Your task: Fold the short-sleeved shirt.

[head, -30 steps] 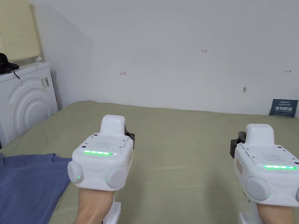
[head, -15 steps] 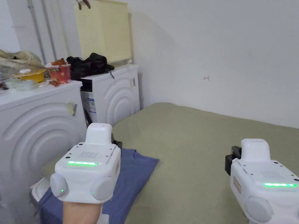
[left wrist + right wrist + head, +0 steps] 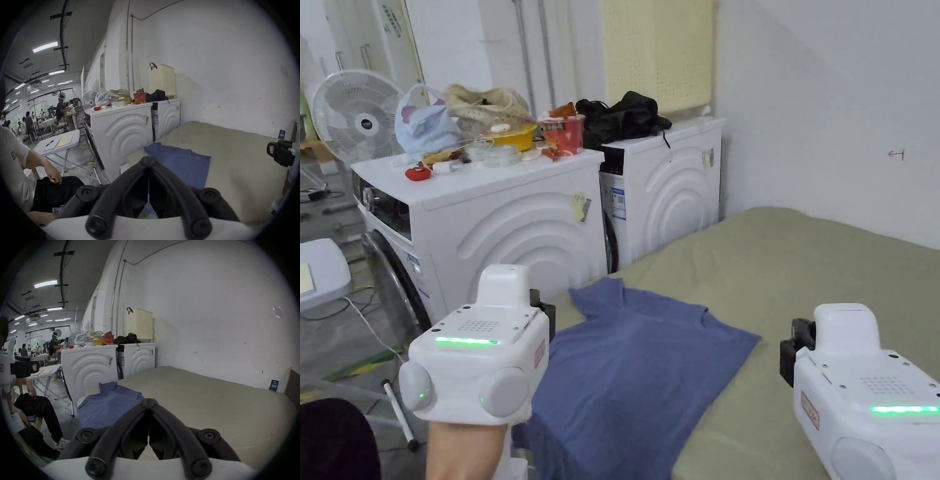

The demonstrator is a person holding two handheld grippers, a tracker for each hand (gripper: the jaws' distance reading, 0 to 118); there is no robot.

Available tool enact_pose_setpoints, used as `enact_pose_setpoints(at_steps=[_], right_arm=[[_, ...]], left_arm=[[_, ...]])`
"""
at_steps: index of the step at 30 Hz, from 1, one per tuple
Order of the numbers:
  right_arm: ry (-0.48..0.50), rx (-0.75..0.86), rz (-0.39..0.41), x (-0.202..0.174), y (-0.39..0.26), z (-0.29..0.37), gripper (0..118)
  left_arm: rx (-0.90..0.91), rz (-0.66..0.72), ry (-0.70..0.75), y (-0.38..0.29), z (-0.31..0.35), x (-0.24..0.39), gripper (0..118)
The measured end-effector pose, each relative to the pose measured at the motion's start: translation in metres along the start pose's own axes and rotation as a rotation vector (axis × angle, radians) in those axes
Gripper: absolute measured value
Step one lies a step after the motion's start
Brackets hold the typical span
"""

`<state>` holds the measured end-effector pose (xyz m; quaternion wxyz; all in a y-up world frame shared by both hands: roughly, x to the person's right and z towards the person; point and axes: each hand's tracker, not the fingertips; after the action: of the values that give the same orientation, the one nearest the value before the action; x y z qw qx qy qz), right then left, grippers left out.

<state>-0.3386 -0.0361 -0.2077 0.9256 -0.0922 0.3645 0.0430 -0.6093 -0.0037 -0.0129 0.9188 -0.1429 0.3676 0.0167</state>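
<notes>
Blue short-sleeved shirt (image 3: 640,369) lies flat on the olive bed (image 3: 831,275), ahead of my left claw (image 3: 149,160) and ahead-left of my right claw (image 3: 148,401). Both of my claws hang above it with jaws pressed together, gripping nothing.

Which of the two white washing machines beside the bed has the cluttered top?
The nearer washing machine, beside the blue shirt: its top carries a red cup, a yellow bowl and bags. The farther washing machine, by the wall, holds a dark bundle and a cream basket.
</notes>
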Motion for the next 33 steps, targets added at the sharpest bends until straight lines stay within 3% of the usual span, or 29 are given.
enact_pose_setpoints(at_steps=[6,12,20,21,22,24,30,32,33], right_arm=[[0.018,-0.059,0.001,0.0,-0.016,-0.021,0],[0.014,-0.15,0.015,0.011,-0.046,-0.065,0],[0.035,-0.249,0.005,0.03,-0.09,-0.106,0],[0.033,-0.259,0.004,0.033,-0.094,-0.109,0],[0.03,-0.265,0.001,0.036,-0.099,-0.11,0],[0.016,-0.289,0.0,0.043,-0.107,-0.112,0],[-0.029,-0.328,-0.06,0.07,-0.121,-0.103,0],[-0.046,-0.33,-0.06,0.079,-0.122,-0.097,0],[-0.056,-0.33,-0.058,0.084,-0.121,-0.093,0]], left_arm=[[-0.133,0.002,-0.092,-0.013,-0.067,0.031,0],[-0.308,-0.048,-0.169,-0.045,-0.188,0.088,1],[-0.589,-0.191,-0.265,-0.083,-0.318,0.156,0],[-0.626,-0.21,-0.295,-0.083,-0.327,0.161,5],[-0.658,-0.223,-0.314,-0.085,-0.336,0.166,27],[-0.715,-0.242,-0.348,-0.089,-0.347,0.175,118],[-0.763,-0.376,-0.264,-0.115,-0.363,0.207,113],[-0.785,-0.285,-0.253,-0.114,-0.366,0.207,111],[-0.805,-0.256,-0.27,-0.11,-0.364,0.207,103]])
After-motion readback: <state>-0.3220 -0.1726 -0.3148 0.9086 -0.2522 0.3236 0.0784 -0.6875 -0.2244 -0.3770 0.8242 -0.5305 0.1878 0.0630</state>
